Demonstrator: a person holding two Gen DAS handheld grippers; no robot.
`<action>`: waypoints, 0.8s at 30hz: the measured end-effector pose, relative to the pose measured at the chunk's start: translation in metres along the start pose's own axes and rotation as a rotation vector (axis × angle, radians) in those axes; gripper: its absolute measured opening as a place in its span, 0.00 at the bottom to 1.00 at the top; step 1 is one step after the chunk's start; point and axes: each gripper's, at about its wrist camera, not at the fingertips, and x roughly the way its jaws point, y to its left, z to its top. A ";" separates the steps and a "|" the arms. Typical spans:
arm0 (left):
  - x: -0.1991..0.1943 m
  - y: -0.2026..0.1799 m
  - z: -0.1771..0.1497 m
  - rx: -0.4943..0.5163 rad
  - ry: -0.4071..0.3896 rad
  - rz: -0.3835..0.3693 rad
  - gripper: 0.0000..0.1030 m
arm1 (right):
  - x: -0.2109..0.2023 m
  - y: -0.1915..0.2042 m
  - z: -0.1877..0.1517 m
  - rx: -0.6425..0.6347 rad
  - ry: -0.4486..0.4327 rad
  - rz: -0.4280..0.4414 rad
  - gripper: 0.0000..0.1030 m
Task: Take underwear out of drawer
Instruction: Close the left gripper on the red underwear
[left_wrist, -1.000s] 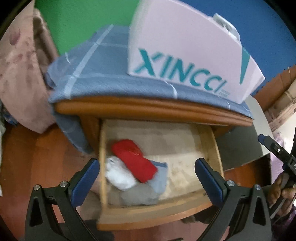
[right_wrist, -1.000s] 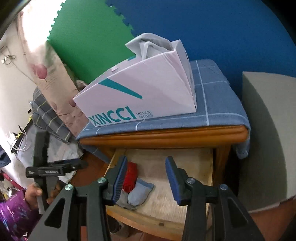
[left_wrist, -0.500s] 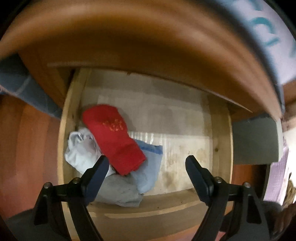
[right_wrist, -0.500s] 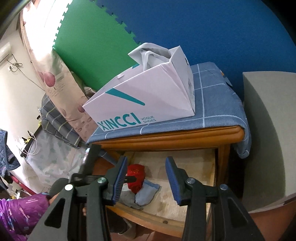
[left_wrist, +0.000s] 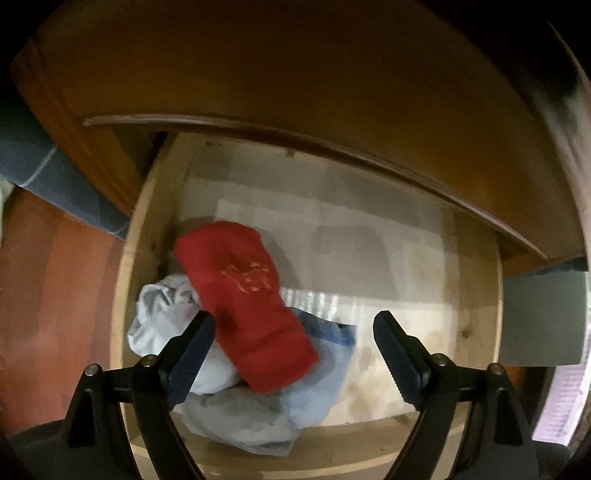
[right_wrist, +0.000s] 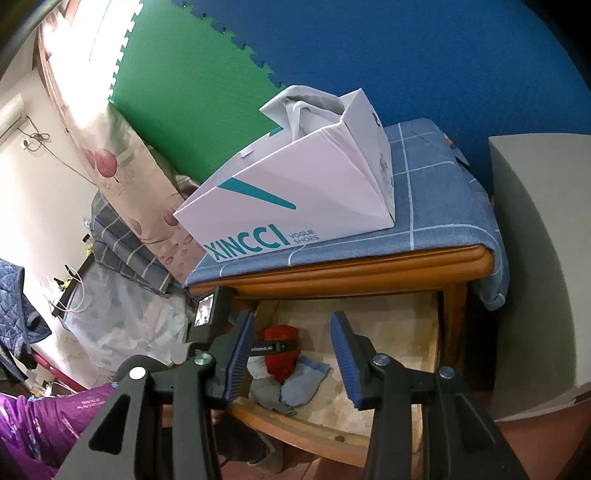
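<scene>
Left gripper (left_wrist: 293, 354) fingers spread wide, holding nothing, hanging over the open drawer (left_wrist: 125, 288); left fingertip (left_wrist: 195, 332) overlaps the white piece in the image, contact can't be told. Right gripper (right_wrist: 291, 354) fingers also spread, empty, held back from the drawer front.

Underwear pile (left_wrist: 243, 332) sits in the drawer's front-left corner: red piece (left_wrist: 243, 295) on top, white piece (left_wrist: 162, 317) toward the left wall, light blue piece (left_wrist: 321, 373) and grey piece (left_wrist: 236, 421) under it toward the front edge. The red piece lies between the left gripper's fingers, nearer the left one. Rest of drawer floor is bare lined wood.

Left wrist view gives the close top-down look into the drawer, blurred, cabinet top edge overhead. Only the right wrist view shows the cabinet top: blue checked cloth (right_wrist: 436, 206), white XINCCI shoe bag (right_wrist: 295, 199) on it, green and blue foam wall behind, grey block (right_wrist: 535, 258) beside the cabinet's right side. It also shows the left gripper reaching in over the pile from the drawer's left side, and the person's purple sleeve (right_wrist: 40, 413).
</scene>
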 end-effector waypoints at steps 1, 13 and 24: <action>0.002 0.001 -0.002 -0.009 0.005 0.000 0.84 | 0.000 0.001 0.000 -0.001 0.000 0.000 0.42; 0.030 0.016 -0.003 -0.170 0.083 -0.006 0.64 | 0.001 0.000 0.000 0.010 0.010 0.019 0.42; 0.026 0.022 -0.009 -0.219 0.081 -0.004 0.29 | 0.003 -0.006 -0.001 0.033 0.019 0.014 0.42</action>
